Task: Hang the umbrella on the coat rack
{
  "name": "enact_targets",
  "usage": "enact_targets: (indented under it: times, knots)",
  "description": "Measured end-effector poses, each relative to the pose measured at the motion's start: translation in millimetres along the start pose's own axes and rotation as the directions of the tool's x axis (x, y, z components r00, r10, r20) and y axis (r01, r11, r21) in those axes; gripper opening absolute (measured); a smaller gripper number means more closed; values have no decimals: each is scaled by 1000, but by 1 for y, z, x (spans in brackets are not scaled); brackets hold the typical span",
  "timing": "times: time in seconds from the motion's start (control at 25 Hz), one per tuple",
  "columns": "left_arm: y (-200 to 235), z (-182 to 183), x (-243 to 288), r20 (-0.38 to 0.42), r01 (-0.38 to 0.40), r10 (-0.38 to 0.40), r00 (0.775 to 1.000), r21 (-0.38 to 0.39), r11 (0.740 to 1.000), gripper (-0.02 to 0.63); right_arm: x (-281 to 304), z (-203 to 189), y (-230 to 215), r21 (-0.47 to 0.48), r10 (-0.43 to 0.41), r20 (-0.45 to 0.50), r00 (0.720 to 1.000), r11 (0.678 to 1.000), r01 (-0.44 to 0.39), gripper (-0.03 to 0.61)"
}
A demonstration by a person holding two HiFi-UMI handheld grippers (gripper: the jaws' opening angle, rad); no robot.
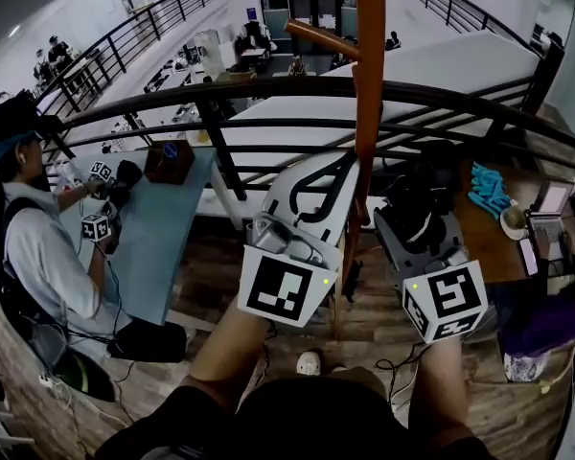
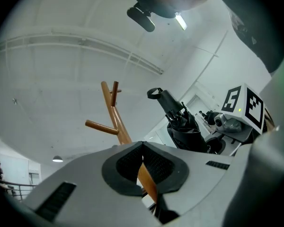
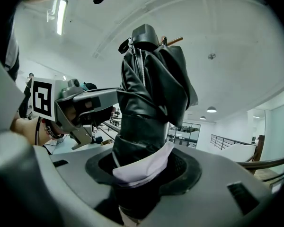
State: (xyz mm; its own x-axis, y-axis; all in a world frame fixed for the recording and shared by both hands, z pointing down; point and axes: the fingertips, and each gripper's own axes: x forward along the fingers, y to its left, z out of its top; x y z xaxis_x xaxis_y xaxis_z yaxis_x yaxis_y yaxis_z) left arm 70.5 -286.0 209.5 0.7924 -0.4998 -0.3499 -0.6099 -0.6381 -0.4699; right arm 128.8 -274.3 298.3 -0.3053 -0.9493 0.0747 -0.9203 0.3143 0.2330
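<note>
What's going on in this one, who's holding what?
A person with a gripper in each hand stands at a wooden coat rack beside a railing. The right gripper has its fingers closed on a folded black umbrella, close to the rack's pole. The left gripper is raised alongside with its fingertips together. The pole shows through the gap behind them, and nothing can be made out in its grip. The umbrella is not yet on a peg.

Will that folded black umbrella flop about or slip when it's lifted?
Probably stiff along its length: the umbrella stands upright out of the right gripper without drooping. Its loose fabric folds look soft, so they likely give under the fingers. The shiny cloth may be a little slippery.
</note>
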Motion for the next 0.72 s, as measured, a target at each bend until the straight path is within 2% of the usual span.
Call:
enact_targets:
  times: [0.12,0.28,0.48,0.72]
  knots:
    - [5,15,8,19,2,-2,1000,21,1000,12,0,15,-7,-9,-15,1,1000,1000,15,227]
    - [13,43,19,41,-44,43,998,41,998,12,-6,38,-18,-3,4,-4,1000,1000,-4,227]
    - [30,60,29,63,-81,77,995,76,994,12,3,59,-27,-17,3,-15,1000,1000,-3,227]
    - [45,72,43,63,-115,111,992,64,991,12,8,77,-38,-42,-4,-16,1000,999,3,227]
